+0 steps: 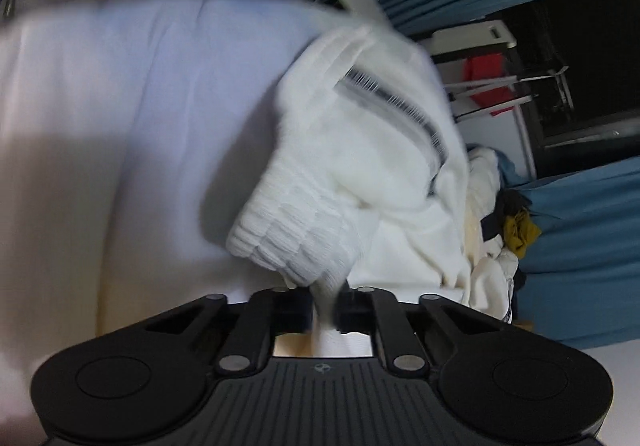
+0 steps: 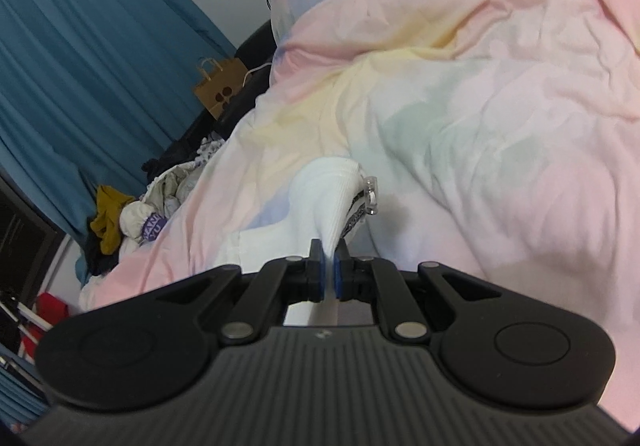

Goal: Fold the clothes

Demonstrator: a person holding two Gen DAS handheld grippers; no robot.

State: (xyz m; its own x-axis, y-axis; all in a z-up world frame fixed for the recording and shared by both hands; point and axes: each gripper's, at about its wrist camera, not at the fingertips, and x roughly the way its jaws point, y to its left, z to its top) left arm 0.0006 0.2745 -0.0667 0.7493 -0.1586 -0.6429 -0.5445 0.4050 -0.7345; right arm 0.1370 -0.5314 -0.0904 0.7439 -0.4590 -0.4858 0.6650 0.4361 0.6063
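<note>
A white zip-up garment [image 1: 372,150] with ribbed cuffs and a dark zipper hangs bunched in front of the left wrist camera, over the pale bed cover. My left gripper [image 1: 325,310] is shut on its ribbed white edge. In the right wrist view my right gripper [image 2: 329,272] is shut on another ribbed white edge of the garment [image 2: 328,198], with a clear zipper pull [image 2: 372,194] beside it. The rest of the garment is hidden below the right gripper. The left view is blurred.
A pastel duvet [image 2: 480,78] covers the bed. A heap of other clothes [image 2: 132,214] lies at the bed's edge, also in the left wrist view [image 1: 496,230]. Blue curtains [image 2: 80,58], a brown paper bag [image 2: 220,90] and a drying rack [image 1: 500,94] stand around.
</note>
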